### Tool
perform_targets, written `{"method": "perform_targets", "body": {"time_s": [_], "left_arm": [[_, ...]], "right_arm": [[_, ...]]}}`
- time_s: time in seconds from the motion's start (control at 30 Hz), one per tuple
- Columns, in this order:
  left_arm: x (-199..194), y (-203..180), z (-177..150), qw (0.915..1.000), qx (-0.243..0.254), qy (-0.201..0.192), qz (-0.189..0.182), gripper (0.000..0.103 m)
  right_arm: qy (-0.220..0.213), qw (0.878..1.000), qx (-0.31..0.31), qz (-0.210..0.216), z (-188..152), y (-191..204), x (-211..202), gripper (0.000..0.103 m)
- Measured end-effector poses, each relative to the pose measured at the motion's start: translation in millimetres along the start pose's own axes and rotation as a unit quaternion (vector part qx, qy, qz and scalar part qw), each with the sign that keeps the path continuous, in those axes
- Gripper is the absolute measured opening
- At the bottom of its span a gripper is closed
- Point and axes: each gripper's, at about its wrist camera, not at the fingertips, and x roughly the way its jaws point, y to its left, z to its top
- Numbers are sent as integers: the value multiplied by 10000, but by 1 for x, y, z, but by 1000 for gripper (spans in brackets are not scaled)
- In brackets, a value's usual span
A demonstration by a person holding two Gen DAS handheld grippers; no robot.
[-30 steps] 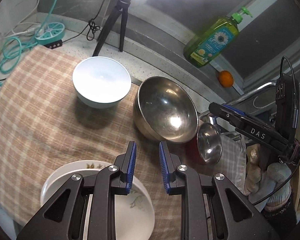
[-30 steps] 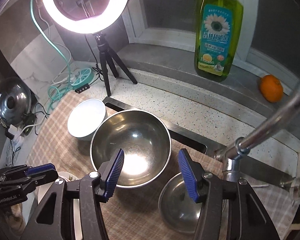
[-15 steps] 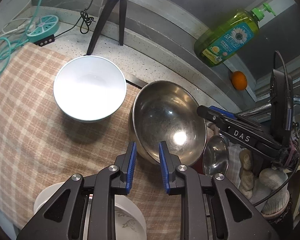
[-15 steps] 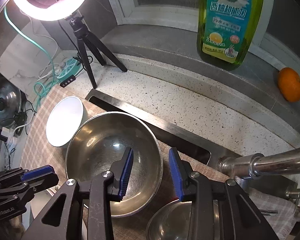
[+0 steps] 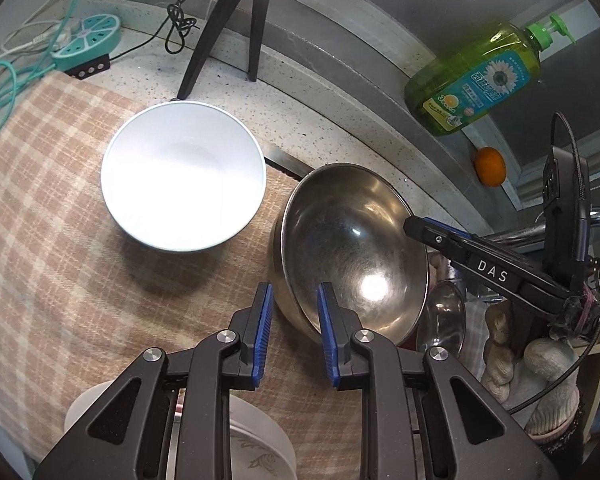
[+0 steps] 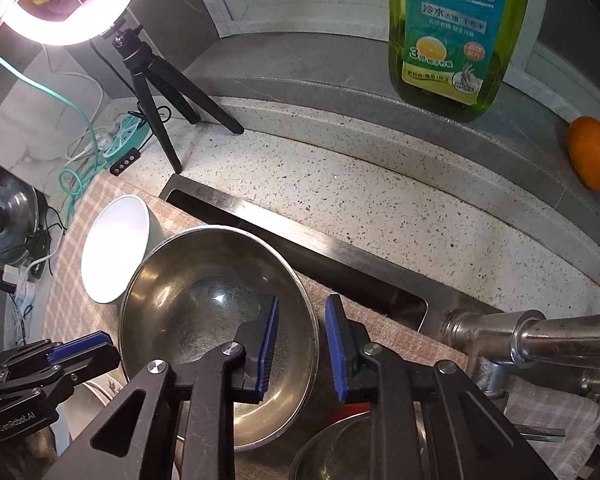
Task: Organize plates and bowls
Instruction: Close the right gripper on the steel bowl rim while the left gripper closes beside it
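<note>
Spread across the speckled stone tabletop (image 6: 380, 208), the beige checked cloth (image 5: 60, 240) is shown to carry everything the task concerns, and nothing on it is seen to have been shifted over the last second. The large round stainless-steel bowl (image 5: 352, 248) is found at the cloth's far edge, beside the sink opening, and it is now seen much closer in both views than a second ago. The white ceramic bowl (image 5: 180, 176) is left just beside it on the left, upright and untouched. The white plate with a leaf pattern (image 5: 260, 452) is partly hidden under the left tool's frame at the near edge. The small steel bowl (image 5: 440, 320) is tucked against the large bowl's right flank.

The left tool (image 5: 295, 288) has been brought over the large bowl's near rim. Its blue pads are kept narrowly parted, as before, with the rim lined up between them but not visibly pinched. The right tool (image 6: 303, 302) has been brought to the opposite rim, and its jaws have just been closing from a wide spread. One pad is now placed inside the bowl and one outside, with slim gaps visible, so no grip is confirmed.

A two-sided lift of the large bowl is judged to be prepared, though not yet secured.
</note>
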Motion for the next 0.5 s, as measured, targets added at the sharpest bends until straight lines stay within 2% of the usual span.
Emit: {"method": "perform_targets", "body": {"time_s": [0.5], "left_arm": [[13, -6, 10, 9998, 93, 23, 186, 13]], "right_arm": [[69, 10000, 66, 21, 0, -4, 3, 8]]}}
